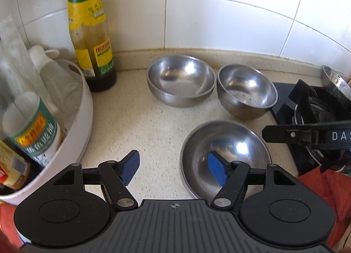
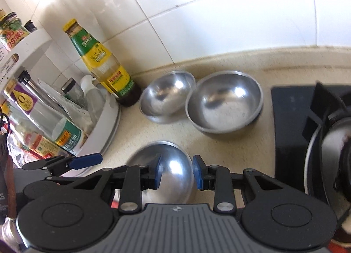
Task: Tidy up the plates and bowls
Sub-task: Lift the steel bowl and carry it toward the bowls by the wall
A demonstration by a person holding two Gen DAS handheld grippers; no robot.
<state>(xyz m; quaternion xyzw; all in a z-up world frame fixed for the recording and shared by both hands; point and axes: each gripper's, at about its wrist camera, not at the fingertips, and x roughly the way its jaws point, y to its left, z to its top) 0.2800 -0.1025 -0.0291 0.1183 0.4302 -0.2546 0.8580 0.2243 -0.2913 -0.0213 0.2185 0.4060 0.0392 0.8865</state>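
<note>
Three steel bowls sit on the beige counter. In the left wrist view the near bowl (image 1: 228, 152) is under my right finger, with a wide bowl (image 1: 181, 83) and a deeper bowl (image 1: 246, 90) behind it by the wall. My left gripper (image 1: 175, 168) is open, its right pad inside the near bowl, its left pad over bare counter. In the right wrist view my right gripper (image 2: 177, 173) is open and hovers over the near bowl (image 2: 173, 171), holding nothing. The two far bowls (image 2: 167, 97) (image 2: 224, 104) stand side by side, touching.
A tall sauce bottle (image 1: 92, 40) stands by the wall, left of the bowls. A white round rack (image 1: 72, 134) with bottles is at the left. A black gas stove (image 2: 307, 117) with a pot (image 2: 335, 156) is at the right. Red cloth (image 1: 324, 189) lies at the near right.
</note>
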